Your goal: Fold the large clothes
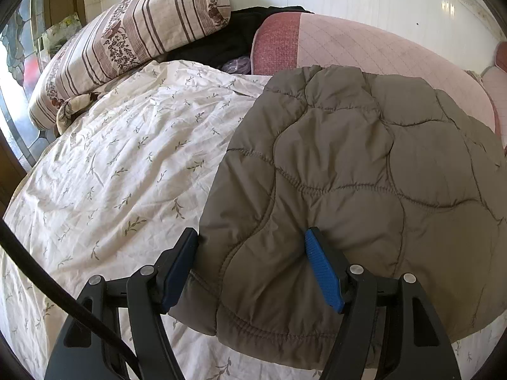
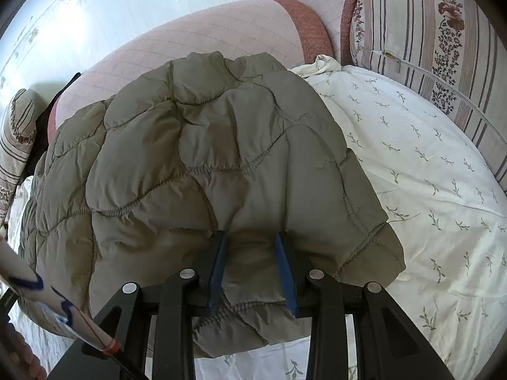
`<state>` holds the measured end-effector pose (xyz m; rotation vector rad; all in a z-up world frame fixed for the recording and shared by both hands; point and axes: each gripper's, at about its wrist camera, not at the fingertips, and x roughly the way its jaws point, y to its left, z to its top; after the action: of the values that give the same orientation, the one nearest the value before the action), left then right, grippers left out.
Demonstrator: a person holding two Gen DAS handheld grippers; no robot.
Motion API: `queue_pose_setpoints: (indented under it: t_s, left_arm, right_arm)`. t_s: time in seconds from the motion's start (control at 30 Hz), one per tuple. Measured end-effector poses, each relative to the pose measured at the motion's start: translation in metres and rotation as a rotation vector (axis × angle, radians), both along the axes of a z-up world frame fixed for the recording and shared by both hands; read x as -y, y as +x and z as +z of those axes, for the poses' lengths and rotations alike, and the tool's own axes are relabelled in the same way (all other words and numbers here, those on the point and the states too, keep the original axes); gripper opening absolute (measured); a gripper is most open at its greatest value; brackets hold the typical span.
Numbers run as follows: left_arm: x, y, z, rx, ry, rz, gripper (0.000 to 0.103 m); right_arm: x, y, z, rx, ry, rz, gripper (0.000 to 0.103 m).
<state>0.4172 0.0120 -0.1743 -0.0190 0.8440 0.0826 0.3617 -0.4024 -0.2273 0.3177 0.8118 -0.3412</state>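
An olive-brown quilted jacket (image 1: 355, 174) lies folded on a white leaf-print bedsheet (image 1: 120, 164). My left gripper (image 1: 252, 234) is open wide, its blue-padded fingers (image 1: 323, 272) straddling the jacket's near left edge, with the fabric loose between them. In the right wrist view the same jacket (image 2: 196, 158) fills the middle. My right gripper (image 2: 252, 237) is partly closed, its blue pads (image 2: 285, 272) pressing a bunched fold of the jacket's near hem between them.
A striped floral pillow (image 1: 133, 34) lies at the head of the bed, with dark clothing (image 1: 228, 38) beside it. A pink quilted cushion (image 1: 364, 47) sits behind the jacket. A second striped pillow (image 2: 437, 38) is at the right. A white tag (image 2: 47, 310) hangs at lower left.
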Motion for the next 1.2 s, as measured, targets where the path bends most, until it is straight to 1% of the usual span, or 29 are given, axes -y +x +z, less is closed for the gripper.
queue_pose_setpoints:
  t_s: [0.13,0.2,0.27,0.3,0.33,0.43,0.5,0.6,0.63,0.7,0.8,0.9,0.93,0.97,1.03,1.1,1.13,1.17,1.2]
  left_arm:
    - [0.000,0.001,-0.001,0.000,0.004,0.000,0.070]
    - [0.000,0.001,-0.001,-0.001,0.002,0.001,0.070]
    - [0.000,0.001,-0.001,-0.004,-0.001,0.001,0.070]
    - [0.000,0.000,-0.001,-0.005,-0.003,0.002,0.070]
    - [0.000,0.001,-0.002,-0.007,-0.007,0.002,0.070]
    - [-0.003,0.001,-0.002,-0.014,-0.019,0.005,0.072]
    - [-0.007,0.003,-0.001,-0.027,-0.048,0.013,0.072]
    - [-0.020,0.005,-0.002,-0.061,-0.142,0.028,0.072]
    - [-0.026,0.007,-0.004,-0.077,-0.178,0.032,0.075]
    - [-0.033,0.011,-0.009,-0.105,-0.235,0.032,0.076]
    - [-0.049,0.014,-0.009,-0.142,-0.354,0.037,0.076]
    - [-0.068,0.014,-0.006,-0.168,-0.454,0.056,0.076]
    - [-0.076,0.014,-0.007,-0.180,-0.499,0.065,0.076]
    - [-0.082,0.013,-0.009,-0.196,-0.548,0.073,0.076]
    - [-0.090,0.011,-0.015,-0.230,-0.625,0.088,0.075]
    - [-0.096,0.009,-0.023,-0.272,-0.710,0.099,0.075]
    - [-0.096,0.009,-0.028,-0.296,-0.745,0.104,0.075]
    - [-0.099,0.008,-0.035,-0.330,-0.792,0.117,0.075]
    - [-0.102,0.006,-0.040,-0.348,-0.832,0.129,0.075]
  right_arm:
    - [0.005,-0.002,-0.001,0.008,0.032,0.002,0.036]
    - [0.009,-0.005,0.000,0.017,0.071,0.001,0.039]
    - [0.014,-0.006,0.003,0.030,0.110,0.008,0.045]
    - [0.016,-0.007,0.005,0.038,0.130,0.011,0.045]
    - [0.018,-0.008,0.007,0.045,0.139,0.011,0.046]
    - [0.022,-0.014,0.016,0.066,0.125,-0.019,0.047]
    - [0.029,-0.020,0.019,0.084,0.137,-0.051,0.049]
    - [0.041,-0.021,0.012,0.066,0.176,-0.081,0.050]
    - [0.044,-0.019,0.007,0.053,0.200,-0.076,0.050]
    - [0.044,-0.018,0.004,0.041,0.214,-0.062,0.050]
    - [0.046,-0.025,0.014,0.084,0.227,-0.066,0.050]
    - [0.055,-0.035,0.020,0.103,0.226,-0.114,0.051]
    - [0.058,-0.040,0.019,0.098,0.230,-0.136,0.061]
    - [0.061,-0.043,0.017,0.088,0.232,-0.166,0.067]
    - [0.071,-0.054,0.014,0.086,0.245,-0.227,0.068]
    - [0.081,-0.062,0.010,0.084,0.281,-0.259,0.069]
    - [0.088,-0.066,0.007,0.095,0.323,-0.265,0.072]
    - [0.094,-0.070,0.002,0.106,0.386,-0.277,0.073]
    - [0.099,-0.074,-0.002,0.112,0.426,-0.286,0.074]
